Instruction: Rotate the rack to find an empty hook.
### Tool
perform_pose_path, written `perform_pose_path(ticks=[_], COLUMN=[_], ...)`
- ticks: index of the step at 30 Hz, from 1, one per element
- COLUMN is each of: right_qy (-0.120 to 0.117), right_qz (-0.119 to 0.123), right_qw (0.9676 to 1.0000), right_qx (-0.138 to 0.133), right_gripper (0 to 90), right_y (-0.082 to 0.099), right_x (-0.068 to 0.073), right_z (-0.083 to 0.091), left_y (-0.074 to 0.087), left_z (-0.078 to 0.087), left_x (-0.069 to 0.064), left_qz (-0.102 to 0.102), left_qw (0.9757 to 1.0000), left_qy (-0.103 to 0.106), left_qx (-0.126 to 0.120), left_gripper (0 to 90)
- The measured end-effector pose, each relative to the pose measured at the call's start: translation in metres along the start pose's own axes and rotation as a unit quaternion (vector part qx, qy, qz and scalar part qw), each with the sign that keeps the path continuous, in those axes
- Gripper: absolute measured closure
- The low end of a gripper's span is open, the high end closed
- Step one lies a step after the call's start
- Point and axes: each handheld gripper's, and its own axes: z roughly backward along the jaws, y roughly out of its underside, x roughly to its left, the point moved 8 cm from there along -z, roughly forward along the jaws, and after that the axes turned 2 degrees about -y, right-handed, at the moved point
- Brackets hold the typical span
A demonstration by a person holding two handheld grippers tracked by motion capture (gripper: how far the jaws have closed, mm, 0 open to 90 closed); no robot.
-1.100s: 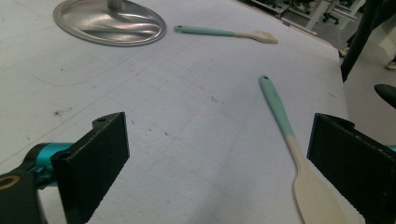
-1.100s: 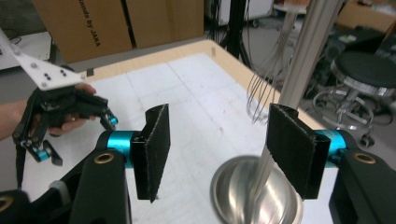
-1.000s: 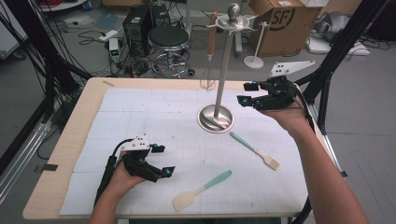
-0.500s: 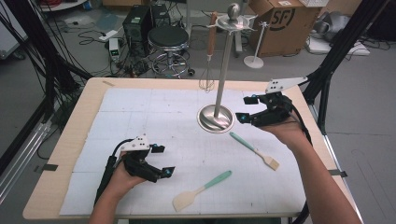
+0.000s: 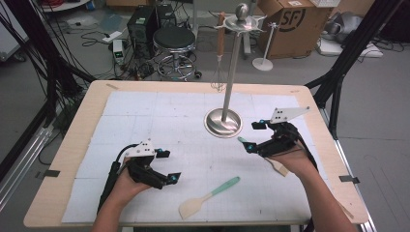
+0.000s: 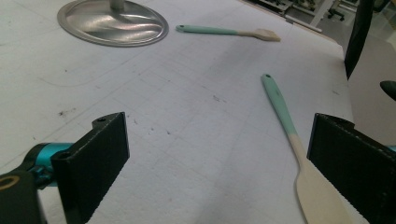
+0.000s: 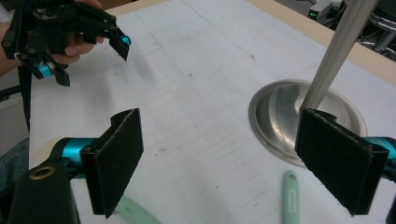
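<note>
High view: right tongs [image 5: 251,134] wide open, empty, just above green-handled spatula [image 5: 279,166] beside stand base [image 5: 223,123].

A wooden table [image 5: 67,159] carries a white gridded mat [image 5: 145,116]; on the mat stand a steel rack's round base [image 5: 223,123] and lie two mint-handled spatulas. One spatula [image 5: 209,197] lies near the front edge; the other [image 5: 276,166] lies by the right side.
</note>
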Motion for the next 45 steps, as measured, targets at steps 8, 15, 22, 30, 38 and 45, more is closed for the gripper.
perform_pose_path(ticks=[8,15,22,30,38,45], right_qy=[0.003,-0.022,-0.017,-0.016,-0.024,-0.018], right_qz=[-0.004,-0.025,-0.047,-0.061,-0.073,-0.073], right_qw=[0.9999,0.9994,0.9988,0.9980,0.9970,0.9972], right_qx=[0.009,0.008,0.003,0.009,0.012,0.001], right_gripper=[10.5,9.3,9.3,8.8,2.2,2.2], right_y=[0.021,0.037,0.053,0.070,0.081,0.085], right_x=[0.006,0.013,0.012,0.013,0.016,0.017], right_z=[-0.001,-0.006,-0.009,-0.013,-0.016,-0.016], left_y=[0.000,0.000,0.000,0.000,0.000,0.001], left_z=[0.000,0.000,0.000,-0.001,-0.001,-0.001], left_x=[0.000,-0.001,-0.001,-0.001,-0.001,-0.002], left_qz=[-0.001,-0.003,-0.004,-0.004,-0.003,-0.003], left_qw=[1.0000,1.0000,1.0000,1.0000,1.0000,1.0000], left_qy=[-0.004,-0.003,-0.001,0.002,0.002,0.002], left_qx=[0.000,0.001,0.002,0.002,0.003,0.004], left_gripper=[6.3,6.2,6.2,6.2,6.2,6.2])
